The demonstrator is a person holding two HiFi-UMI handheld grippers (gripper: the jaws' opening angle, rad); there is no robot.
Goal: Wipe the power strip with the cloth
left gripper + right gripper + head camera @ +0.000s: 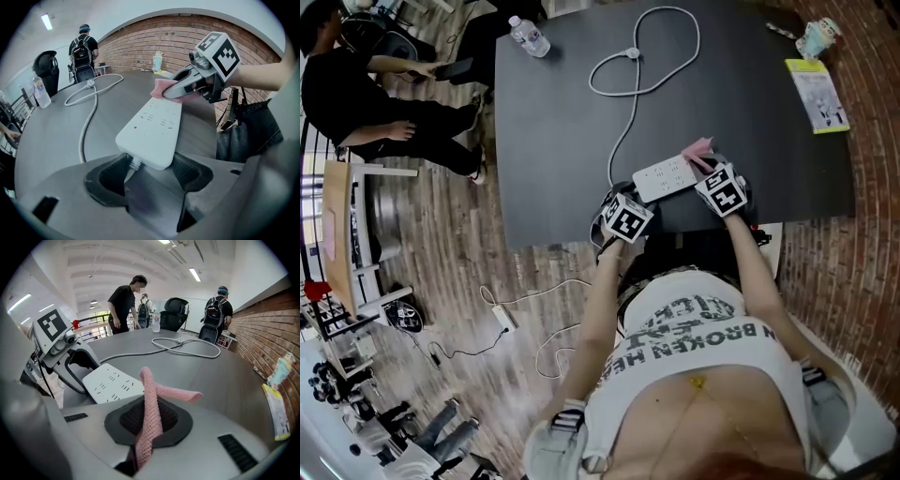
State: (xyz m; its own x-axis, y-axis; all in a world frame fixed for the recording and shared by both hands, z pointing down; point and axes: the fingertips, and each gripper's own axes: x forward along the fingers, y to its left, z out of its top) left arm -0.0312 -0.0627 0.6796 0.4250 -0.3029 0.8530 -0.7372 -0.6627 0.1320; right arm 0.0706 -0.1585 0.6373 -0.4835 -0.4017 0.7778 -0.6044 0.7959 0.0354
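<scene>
The white power strip (664, 176) lies at the near edge of the dark table (562, 122); its cable (623, 70) loops toward the far side. My left gripper (147, 171) is shut on the strip's cable end (150, 131), with a jaw pad on each side. Held in my right gripper (149, 420) is the pink cloth (152, 399), a folded strip that sticks up and forward. In the left gripper view the right gripper (187, 86) presses the cloth (160, 87) on the strip's far end. From above, both grippers (636, 197) (705, 169) flank the strip.
A water bottle (528, 36) stands at the table's far left, a cup (817, 37) and a leaflet (817, 94) at the far right. A person (375, 103) sits left of the table. Another power strip (502, 317) lies on the wooden floor.
</scene>
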